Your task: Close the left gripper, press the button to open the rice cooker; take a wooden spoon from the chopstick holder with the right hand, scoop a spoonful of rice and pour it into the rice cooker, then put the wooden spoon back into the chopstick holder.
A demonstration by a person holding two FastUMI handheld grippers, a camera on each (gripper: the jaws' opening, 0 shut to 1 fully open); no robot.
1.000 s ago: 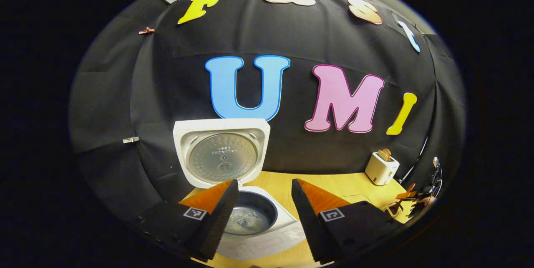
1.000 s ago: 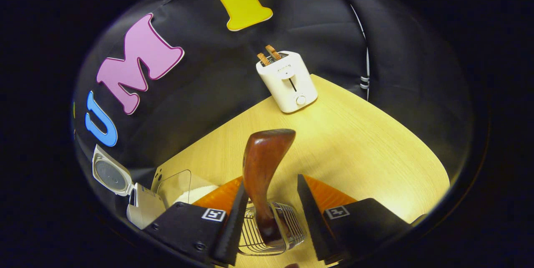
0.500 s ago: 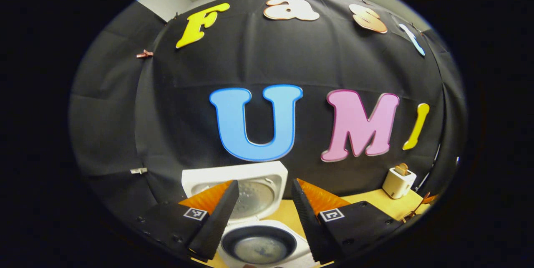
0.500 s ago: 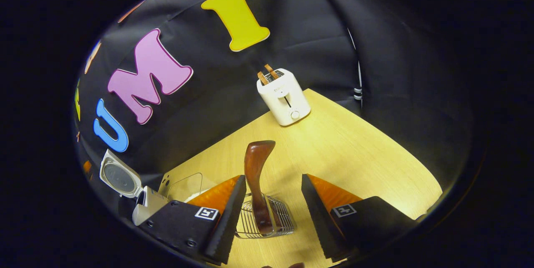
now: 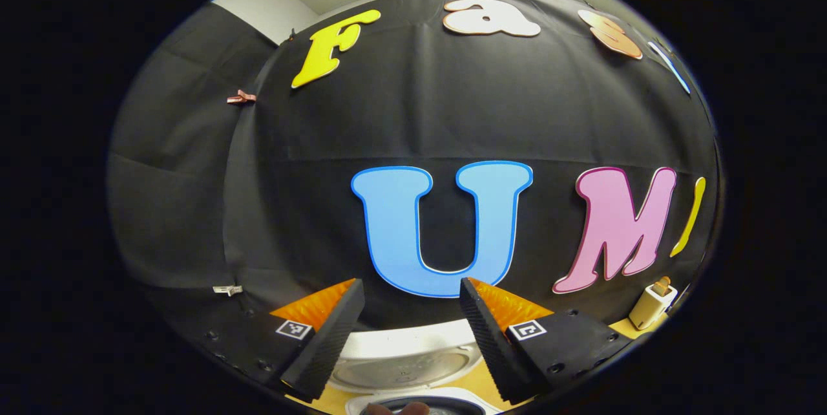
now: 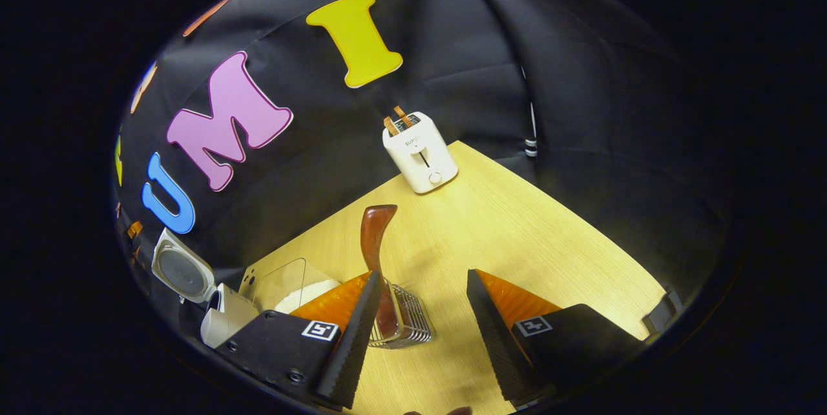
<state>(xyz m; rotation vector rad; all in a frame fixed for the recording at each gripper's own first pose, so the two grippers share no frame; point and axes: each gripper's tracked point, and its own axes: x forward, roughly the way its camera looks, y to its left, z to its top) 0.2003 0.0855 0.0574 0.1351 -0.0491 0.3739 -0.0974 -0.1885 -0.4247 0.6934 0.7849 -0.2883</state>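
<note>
Right gripper [image 6: 420, 331]: jaws wide, holding nothing; it has drawn back since a second ago.
Wooden spoon [image 6: 376, 253]: upright in the chopstick holder [image 6: 404, 324] at 11 o'clock of the jaws, now apart from them and smaller in view. Judged returned; the task reads as finished.
Rice box [image 6: 291, 286]: on the surface [image 6: 517, 234], at 9 o'clock.
Left gripper [image 5: 410, 337]: jaws wide, empty, tilted up.
Rice cooker [image 5: 407, 370]: lid open, sunk to 6 o'clock.
Toaster [image 6: 418, 151]: far, 12 o'clock.
</note>
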